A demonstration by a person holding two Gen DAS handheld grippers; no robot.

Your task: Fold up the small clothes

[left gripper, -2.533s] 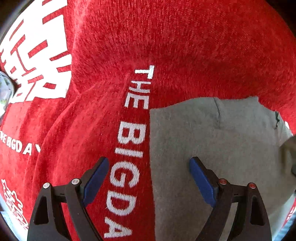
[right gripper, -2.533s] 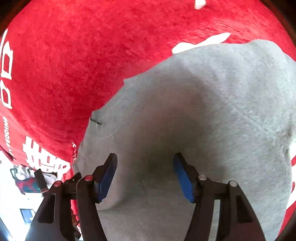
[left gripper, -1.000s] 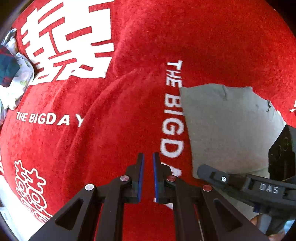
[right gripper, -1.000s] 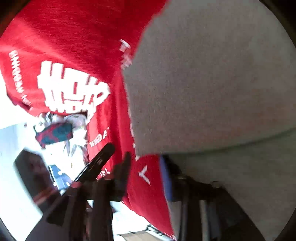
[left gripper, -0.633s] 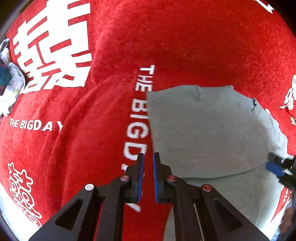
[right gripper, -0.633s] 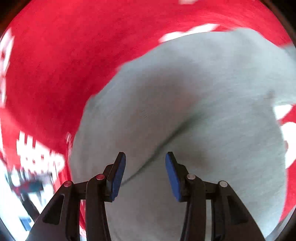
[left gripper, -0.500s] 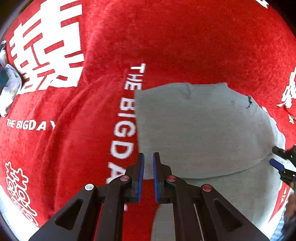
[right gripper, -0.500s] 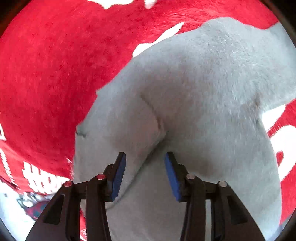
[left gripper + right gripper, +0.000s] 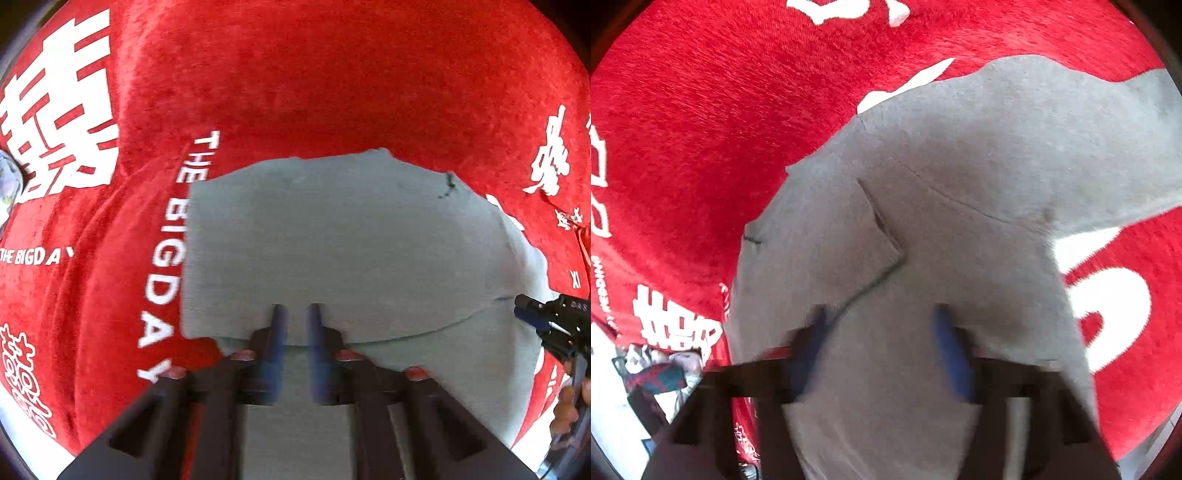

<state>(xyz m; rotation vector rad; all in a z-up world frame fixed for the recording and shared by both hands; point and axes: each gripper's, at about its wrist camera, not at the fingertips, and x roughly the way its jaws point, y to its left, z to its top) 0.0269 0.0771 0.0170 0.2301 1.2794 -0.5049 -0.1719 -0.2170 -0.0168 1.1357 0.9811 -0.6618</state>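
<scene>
A grey garment (image 9: 332, 240) lies on a red cloth with white lettering (image 9: 295, 74); one part is folded over, and its folded edge runs across just at my left gripper's tips. My left gripper (image 9: 295, 325) points down at that edge, motion-blurred, its jaws opening with a narrow gap and no fabric pinched between them. In the right wrist view the grey garment (image 9: 960, 166) fills the middle, a folded flap at its left. Above it my right gripper (image 9: 879, 332), also blurred, has its jaws opening with nothing gripped. It also shows at the right edge of the left wrist view (image 9: 535, 317).
The red cloth (image 9: 701, 110) covers the whole surface around the garment. A heap of other small clothes (image 9: 657, 373) lies beyond its left edge. A hand (image 9: 565, 413) holds the right gripper at the lower right.
My left gripper moved right from the red cloth onto the grey garment and went from shut to parting. The right gripper swung across the garment, and its jaws widened. The grey flap now lies folded over.
</scene>
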